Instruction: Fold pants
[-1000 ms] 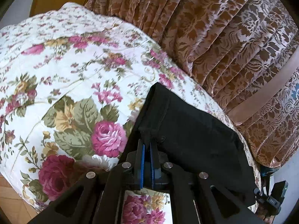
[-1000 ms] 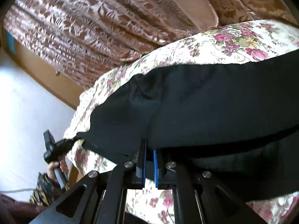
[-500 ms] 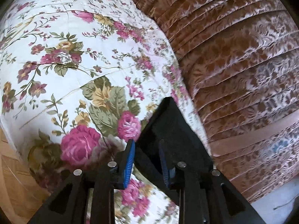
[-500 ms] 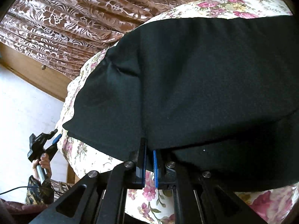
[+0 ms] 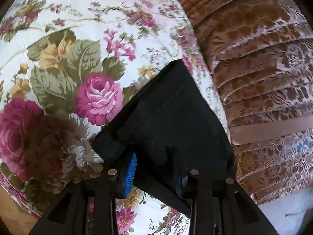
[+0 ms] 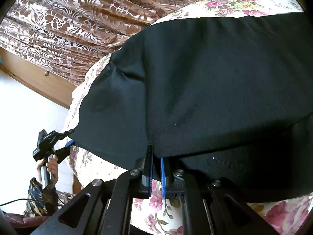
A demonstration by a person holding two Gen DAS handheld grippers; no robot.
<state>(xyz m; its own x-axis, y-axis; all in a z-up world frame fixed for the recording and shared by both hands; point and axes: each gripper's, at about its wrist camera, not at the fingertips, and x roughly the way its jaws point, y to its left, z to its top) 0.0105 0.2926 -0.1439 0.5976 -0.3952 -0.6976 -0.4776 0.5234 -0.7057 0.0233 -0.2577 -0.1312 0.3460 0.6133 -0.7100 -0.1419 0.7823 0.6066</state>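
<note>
Black pants lie folded over a floral bedspread. In the left wrist view one corner of the pants rests between the blue pads of my left gripper. Its jaws stand apart and do not pinch the cloth. The right wrist view shows the pants as a broad doubled layer, and my right gripper is shut on the near edge of the top layer. My left gripper shows there at the far left corner of the pants, held by a hand.
A brown patterned curtain hangs close behind the bed, also seen in the right wrist view as the curtain. The bedspread drops off at the left bed edge. Wooden floor shows below it. A wooden frame runs along the wall.
My left gripper's jaws have parted from the pants corner, and the gripper has rolled and come closer to the bed. My right gripper has sunk, still gripping the pants edge.
</note>
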